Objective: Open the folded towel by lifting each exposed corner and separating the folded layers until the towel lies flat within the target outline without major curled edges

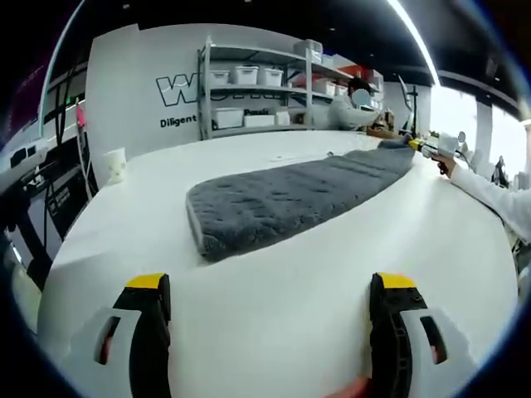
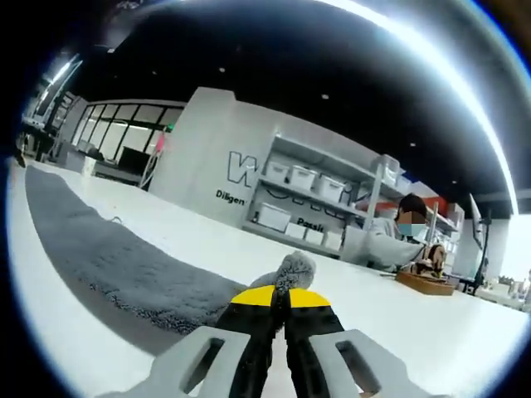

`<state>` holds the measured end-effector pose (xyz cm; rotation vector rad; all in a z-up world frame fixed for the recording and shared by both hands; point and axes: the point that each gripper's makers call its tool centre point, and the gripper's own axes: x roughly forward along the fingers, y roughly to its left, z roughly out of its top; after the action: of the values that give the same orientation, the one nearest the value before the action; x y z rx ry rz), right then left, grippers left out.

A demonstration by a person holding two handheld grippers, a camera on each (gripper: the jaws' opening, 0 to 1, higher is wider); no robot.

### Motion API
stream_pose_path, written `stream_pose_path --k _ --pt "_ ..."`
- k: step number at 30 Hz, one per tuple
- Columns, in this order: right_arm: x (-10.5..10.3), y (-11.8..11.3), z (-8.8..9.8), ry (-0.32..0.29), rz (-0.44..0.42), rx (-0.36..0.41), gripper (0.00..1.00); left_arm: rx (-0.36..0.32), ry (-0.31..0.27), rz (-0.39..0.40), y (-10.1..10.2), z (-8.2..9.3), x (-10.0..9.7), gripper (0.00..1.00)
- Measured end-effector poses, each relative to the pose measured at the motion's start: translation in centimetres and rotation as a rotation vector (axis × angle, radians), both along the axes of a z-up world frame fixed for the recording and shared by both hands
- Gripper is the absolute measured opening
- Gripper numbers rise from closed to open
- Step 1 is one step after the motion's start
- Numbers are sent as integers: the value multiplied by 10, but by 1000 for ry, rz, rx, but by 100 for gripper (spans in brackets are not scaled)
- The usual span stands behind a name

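One grey towel (image 1: pixel 290 199) is out on the white bench (image 1: pixel 274 332), lying long and narrow and clearly folded, since a doubled edge shows at the near end in the left gripper view. It stretches away across the bench toward the far side, where the right hand-held gripper (image 1: pixel 431 149) comes in over its far end.

Over in the right gripper view, that right hand-held gripper (image 2: pixel 280 308) has its yellow-tipped jaws pinched together on a fluffy corner of the towel (image 2: pixel 124 265), a tuft of pile poking up just past the tips. So that one is gripping the fabric. The left hand-held gripper (image 1: pixel 270 303) sits back from the near end with its jaws spread wide, nothing between them, bare bench in the gap.

By the look of it this is a plush, thick-piled cloth: soft, floppy, light enough to lift by a corner, but it will sag and drag rather than hold a shape. I'd say the place to take it is right at a corner or along the folded edge, catching the top layer alone.

Count so far: one towel, two grippers, one white cup (image 1: pixel 114 164) at the bench's left edge, one shelving rack (image 1: pixel 257 91) with storage bins against the back wall, one person seated behind.
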<state>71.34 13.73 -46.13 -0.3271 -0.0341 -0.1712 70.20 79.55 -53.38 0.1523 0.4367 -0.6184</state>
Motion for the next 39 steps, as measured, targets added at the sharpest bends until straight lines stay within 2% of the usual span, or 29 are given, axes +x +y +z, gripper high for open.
stream_pose_path --k 5,14,20,23,28,32,39 --pt "0 -2 -2 5 -5 22 0 -1 1 0 0 0 0 99" --pt "-2 -7 -20 62 -13 107 0 -2 1 -4 0 0 0 99" --pt "-11 -15 -31 102 -24 179 3 -3 0 -8 -1 1 1 99" --pt "-14 -15 -33 110 -24 180 5 -3 -2 -10 0 1 2 99" --pt "-24 -19 -35 123 -28 177 14 -2 -2 -14 -1 1 2 99" --pt "-36 -26 -34 106 -35 219 30 -2 -1 -18 -1 0 2 99" --pt "-49 -23 -33 91 -13 258 47 -11 0 -21 -2 1 2 99"
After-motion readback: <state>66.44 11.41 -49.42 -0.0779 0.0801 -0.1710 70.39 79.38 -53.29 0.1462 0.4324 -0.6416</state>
